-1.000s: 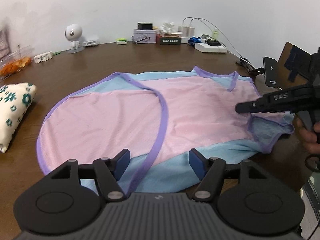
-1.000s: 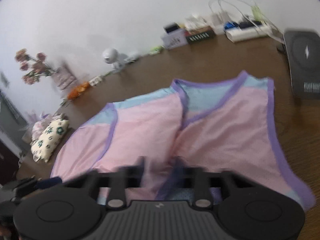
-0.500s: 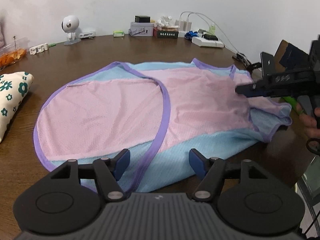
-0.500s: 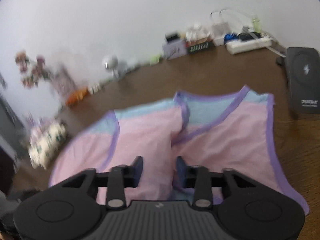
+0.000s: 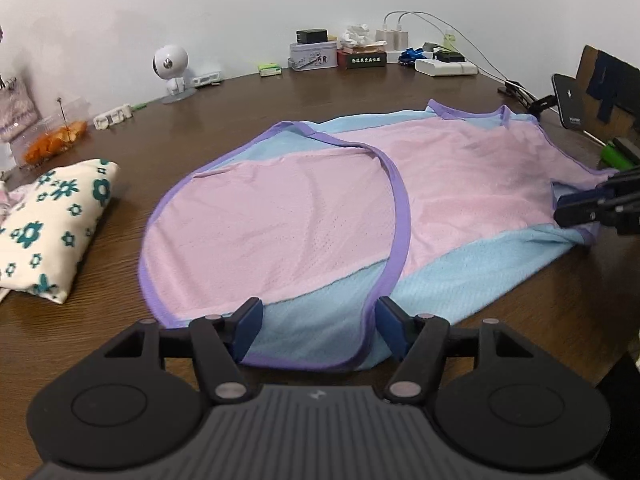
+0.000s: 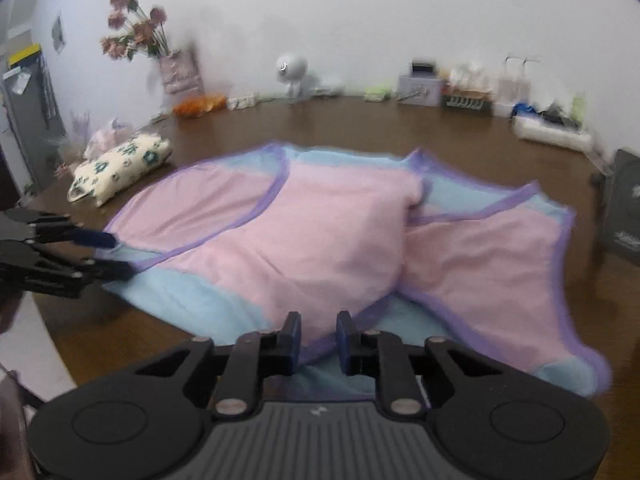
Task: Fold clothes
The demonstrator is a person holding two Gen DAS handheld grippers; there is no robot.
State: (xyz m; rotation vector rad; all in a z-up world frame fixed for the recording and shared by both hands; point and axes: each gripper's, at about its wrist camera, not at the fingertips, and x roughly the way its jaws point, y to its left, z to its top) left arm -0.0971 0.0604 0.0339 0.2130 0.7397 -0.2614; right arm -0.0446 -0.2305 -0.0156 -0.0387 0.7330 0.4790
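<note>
A pink and light-blue mesh vest (image 5: 320, 208) with purple trim lies spread on the brown table (image 5: 240, 104), one side folded over the middle. My left gripper (image 5: 319, 326) stands open over the near hem, blue cloth showing between its fingers, pads not pressing. In the right wrist view the left gripper (image 6: 116, 256) sits at the vest's (image 6: 320, 232) left edge. My right gripper (image 6: 319, 338) has its jaws opening with a narrow gap, just in front of the folded pink edge, gripping nothing. From the left wrist view the right gripper (image 5: 560, 210) is at the vest's right corner.
A folded floral cloth (image 5: 52, 224) lies at the left. Along the back wall stand a white round figure (image 5: 170, 66), tin boxes (image 5: 312, 56) and a power strip (image 5: 446, 68) with cables. A dark charger pad (image 6: 624, 216) sits right of the vest. Flowers (image 6: 136, 28) stand far left.
The right gripper went from shut to a narrow gap, rolled level and drew back toward the vest's right corner. The left gripper shifted slightly; the near hem now lies closer to its fingers.
</note>
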